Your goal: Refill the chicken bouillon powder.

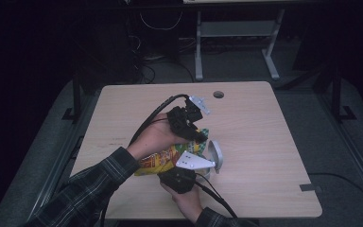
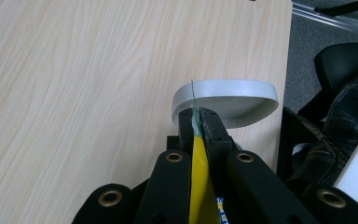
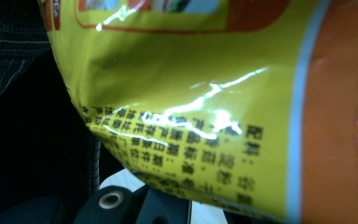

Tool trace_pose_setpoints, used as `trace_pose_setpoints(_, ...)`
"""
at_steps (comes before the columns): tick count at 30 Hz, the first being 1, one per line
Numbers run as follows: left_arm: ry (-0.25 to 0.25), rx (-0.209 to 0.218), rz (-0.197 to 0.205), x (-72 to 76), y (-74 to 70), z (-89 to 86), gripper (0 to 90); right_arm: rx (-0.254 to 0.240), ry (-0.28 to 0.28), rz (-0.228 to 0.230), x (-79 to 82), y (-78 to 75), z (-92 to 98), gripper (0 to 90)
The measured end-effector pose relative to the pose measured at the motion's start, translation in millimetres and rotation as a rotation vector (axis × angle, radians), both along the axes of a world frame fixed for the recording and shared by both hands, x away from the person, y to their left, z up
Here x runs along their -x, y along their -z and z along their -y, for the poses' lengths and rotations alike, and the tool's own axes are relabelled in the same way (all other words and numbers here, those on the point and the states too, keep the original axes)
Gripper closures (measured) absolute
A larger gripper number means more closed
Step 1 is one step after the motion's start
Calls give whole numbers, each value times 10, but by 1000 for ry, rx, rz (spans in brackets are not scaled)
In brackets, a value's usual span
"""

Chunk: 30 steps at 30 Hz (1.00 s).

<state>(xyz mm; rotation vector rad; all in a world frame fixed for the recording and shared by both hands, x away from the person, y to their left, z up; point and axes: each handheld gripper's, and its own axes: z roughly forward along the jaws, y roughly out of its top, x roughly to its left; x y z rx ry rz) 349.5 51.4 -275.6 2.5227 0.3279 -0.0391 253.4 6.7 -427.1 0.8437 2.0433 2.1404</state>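
Glossy yellow film printed with small black characters and an orange band is pressed right up against the right gripper's camera — the snack bag (image 3: 205, 93) is held very close there. From above, the bag (image 1: 163, 161) is seen suspended between the two hands over the near middle of the wooden table (image 1: 264, 142), just beside a grey bowl (image 1: 216, 156) that is tipped on its edge. The left gripper (image 2: 199, 116) is closed tight on the bag's sealed top edge, a thin sliver of film standing up between the jaw tips, with the bowl (image 2: 226, 100) directly beyond. The right gripper (image 1: 182, 177) is closed as well; it appears to be clamped on the bag's lower part, though the contact itself is hidden by the film. Judged from this hold, the bag is being gripped at both ends in preparation for tearing or pulling it open — the next move would call for a firm, opposed pull while the opening is kept aimed at the bowl, so that the contents are not spilled onto the table.
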Motion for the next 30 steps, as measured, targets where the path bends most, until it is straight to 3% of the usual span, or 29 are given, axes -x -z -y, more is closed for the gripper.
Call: trace_pose_setpoints(30,-1,-7,-1,3,-3,13,893,-5,-1,-1,0,-3,1,896)
